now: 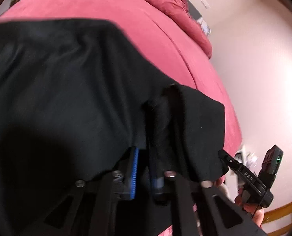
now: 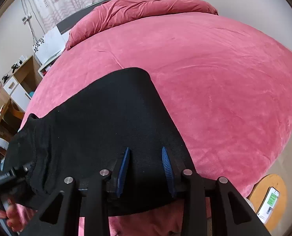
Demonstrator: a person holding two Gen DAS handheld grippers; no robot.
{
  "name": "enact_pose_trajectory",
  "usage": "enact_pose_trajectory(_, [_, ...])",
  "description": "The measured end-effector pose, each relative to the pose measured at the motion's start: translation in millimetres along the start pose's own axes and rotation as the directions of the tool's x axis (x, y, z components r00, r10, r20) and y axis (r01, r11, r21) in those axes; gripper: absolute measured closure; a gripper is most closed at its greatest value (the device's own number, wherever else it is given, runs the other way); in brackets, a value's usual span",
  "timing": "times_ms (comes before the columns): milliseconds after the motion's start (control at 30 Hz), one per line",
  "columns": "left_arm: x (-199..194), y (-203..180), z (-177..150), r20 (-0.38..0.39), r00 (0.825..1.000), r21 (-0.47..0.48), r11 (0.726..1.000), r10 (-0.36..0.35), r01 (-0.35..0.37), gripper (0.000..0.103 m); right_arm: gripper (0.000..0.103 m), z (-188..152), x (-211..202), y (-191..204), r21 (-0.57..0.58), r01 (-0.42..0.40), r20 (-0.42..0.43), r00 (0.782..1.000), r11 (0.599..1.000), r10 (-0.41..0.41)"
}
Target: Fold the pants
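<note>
Left gripper pinched shut on pants edge; right gripper part-open over cloth at 6 o'clock, gripping nothing. Close right before lifting off bed; keep edges level.

Black pants lie folded on the pink bed, one edge bunched up.

Pants – matt black knit cloth. Bedspread under them – plush, velvety red. Gripper pads – ribbed blue plastic; stool – smooth wood.
</note>
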State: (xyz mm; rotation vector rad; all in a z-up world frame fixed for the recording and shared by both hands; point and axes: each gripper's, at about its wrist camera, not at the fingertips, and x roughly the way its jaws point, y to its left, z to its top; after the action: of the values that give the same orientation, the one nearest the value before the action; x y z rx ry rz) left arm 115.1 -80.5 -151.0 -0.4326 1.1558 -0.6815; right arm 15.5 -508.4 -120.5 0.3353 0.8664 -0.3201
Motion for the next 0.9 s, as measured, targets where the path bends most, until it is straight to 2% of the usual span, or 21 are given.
enact_pose_trajectory(167, [-16.1,12.4,-9.5,0.03,0.999,-0.011,0.999,-0.037,0.037,0.094,0.067,-0.9,2.7,15.6,-0.064,0.08,-0.001,0.997,0.995,-0.08])
enact_pose_trajectory(267, [-41.8,27.4,-14.3,0.048,0.998,-0.026,0.999,-0.03,0.032,0.084,0.067,-1.5,-0.2,36.5,-0.132,0.166,0.015,0.986,0.977,-0.166])
enact_pose_trajectory(300, [-50.5,30.3,-15.4,0.063,0.998,-0.025,0.999,-0.022,0.024,0.08,0.065,-2.8,-4.2,44.7,-0.141,0.161,0.029,0.987,0.977,-0.159])
enact_pose_trajectory(467, [-102.9,55.1,-18.3,0.164,0.986,-0.066,0.997,0.038,-0.028,0.079,0.065,-11.5,-14.6,90.7,-0.206,0.005,0.029,1.0,0.979,0.001])
enact_pose_trajectory(600, [-139.4,74.9,-26.0,0.265,0.958,-0.145,0.987,0.113,-0.076,0.077,0.065,-20.6,-9.1,126.3,-0.278,-0.104,-0.003,0.994,0.955,0.108])
enact_pose_trajectory(667, [-159.4,91.8,-21.1,0.291,0.944,-0.196,0.976,0.154,-0.099,0.077,0.065,-28.6,6.4,138.3,-0.286,-0.155,-0.076,0.987,0.946,0.139])
enact_pose_trajectory(700, [-166.9,99.5,-20.4,0.298,0.938,-0.226,0.968,0.175,-0.109,0.077,0.065,-35.3,19.2,141.7,-0.269,-0.167,-0.128,0.982,0.949,0.137])
enact_pose_trajectory(767, [-175.1,111.2,-24.2,0.298,0.932,-0.3,0.947,0.206,-0.113,0.077,0.065,-39.3,24.9,137.5,-0.22,-0.166,-0.104,0.984,0.961,0.146])
enact_pose_trajectory(833, [-178.1,121.6,-30.0,0.291,0.933,-0.38,0.921,0.211,-0.09,0.076,0.064,-36.2,25.6,126.4,-0.145,-0.202,-0.115,0.976,0.968,0.186])
enact_pose_trajectory(900, [-184.0,128.3,-39.8,0.305,0.924,-0.445,0.892,0.23,-0.075,0.076,0.065,-33.2,23.7,120.6,-0.126,-0.218,-0.133,0.97,0.968,0.201])
